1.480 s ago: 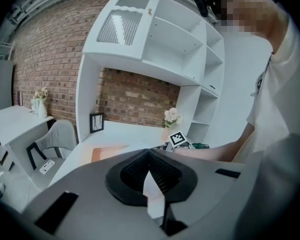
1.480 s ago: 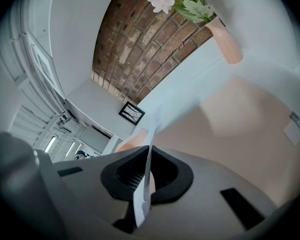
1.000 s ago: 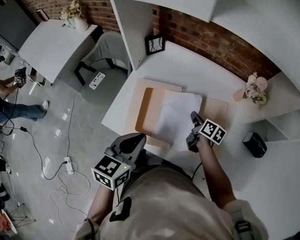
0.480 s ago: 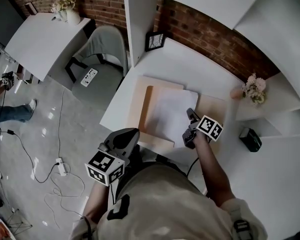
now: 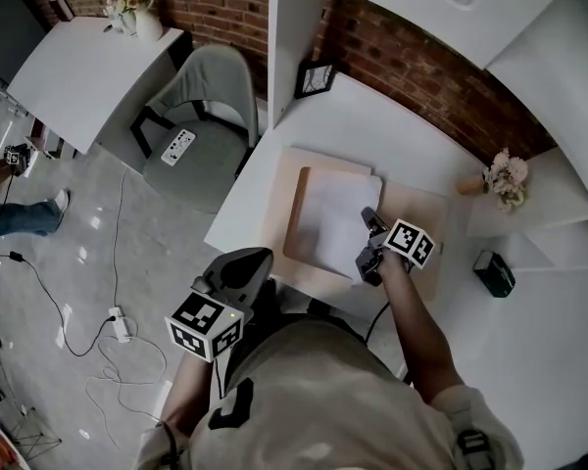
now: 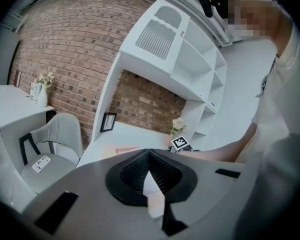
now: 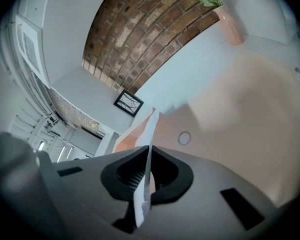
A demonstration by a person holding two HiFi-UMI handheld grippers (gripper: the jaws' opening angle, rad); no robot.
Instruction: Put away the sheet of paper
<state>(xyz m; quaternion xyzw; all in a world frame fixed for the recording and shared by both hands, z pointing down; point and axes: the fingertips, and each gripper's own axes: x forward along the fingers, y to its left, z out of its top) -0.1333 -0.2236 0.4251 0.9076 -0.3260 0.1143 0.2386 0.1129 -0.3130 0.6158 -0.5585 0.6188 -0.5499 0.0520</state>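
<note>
Over the last second we had drawn the sheet of paper [image 5: 333, 218] leftward, nearly covering the tan folder [image 5: 296, 213] on the tabletop [image 5: 372, 135]. Our right hand-held gripper [image 7: 146, 159] pinched its edge, while the left hand-held gripper [image 6: 149, 158] hung pressed together, empty. Tucking it in probably remained.

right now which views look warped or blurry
Head view: sharp, evenly lit. Left gripper view: heavy fisheye, the shelves curve, corners black. Right gripper view: same fisheye; the sheet of paper between the jaws is blurred near the lens.

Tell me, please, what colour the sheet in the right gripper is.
The sheet is white, clearest in the head view.
</note>
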